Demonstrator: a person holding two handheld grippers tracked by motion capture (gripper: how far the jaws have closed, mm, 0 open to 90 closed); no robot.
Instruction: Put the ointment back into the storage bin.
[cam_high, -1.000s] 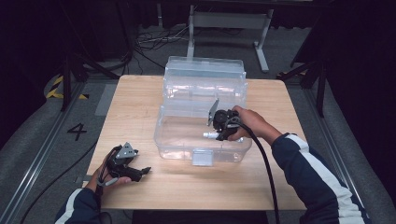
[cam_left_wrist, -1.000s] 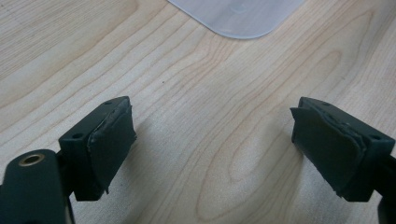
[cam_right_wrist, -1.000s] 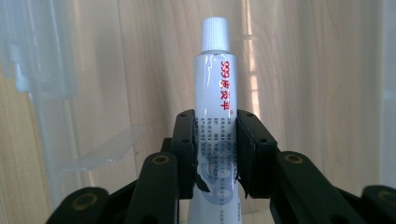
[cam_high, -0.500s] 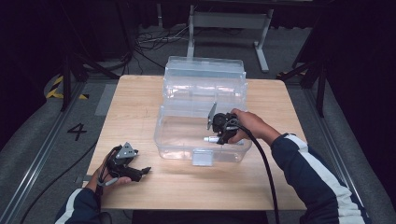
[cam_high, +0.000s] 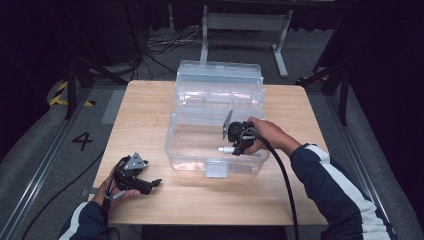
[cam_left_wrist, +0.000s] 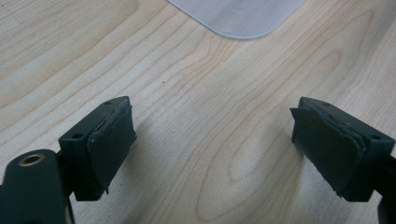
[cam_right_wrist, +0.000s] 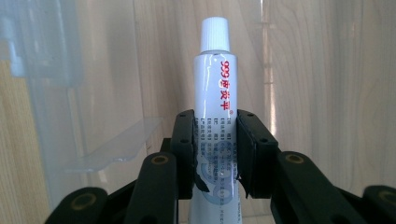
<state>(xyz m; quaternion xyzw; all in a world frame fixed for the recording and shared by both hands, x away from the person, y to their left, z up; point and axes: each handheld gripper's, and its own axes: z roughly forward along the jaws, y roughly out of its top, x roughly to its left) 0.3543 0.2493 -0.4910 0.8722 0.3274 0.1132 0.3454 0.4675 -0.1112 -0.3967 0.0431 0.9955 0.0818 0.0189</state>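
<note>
My right gripper (cam_right_wrist: 215, 149) is shut on a white tube (cam_right_wrist: 215, 107) with a white cap and red lettering; its jaws press the tube's two sides. In the high view the right gripper (cam_high: 235, 145) holds the tube (cam_high: 226, 149) level, cap pointing left, inside the front half of a clear plastic box (cam_high: 200, 150) on the wooden table (cam_high: 150, 105). My left gripper (cam_high: 150, 184) rests near the table's front left, held by a hand, jaws apart. In the left gripper view its pads (cam_left_wrist: 112, 140) stand wide over bare wood with nothing between them.
The box's open clear lid (cam_high: 220, 85) stands behind it toward the table's far edge. A small clear latch tab (cam_high: 217, 169) hangs at the box front. A box corner (cam_left_wrist: 238, 18) lies ahead of the left gripper. Dark floor, cables and stands surround the table.
</note>
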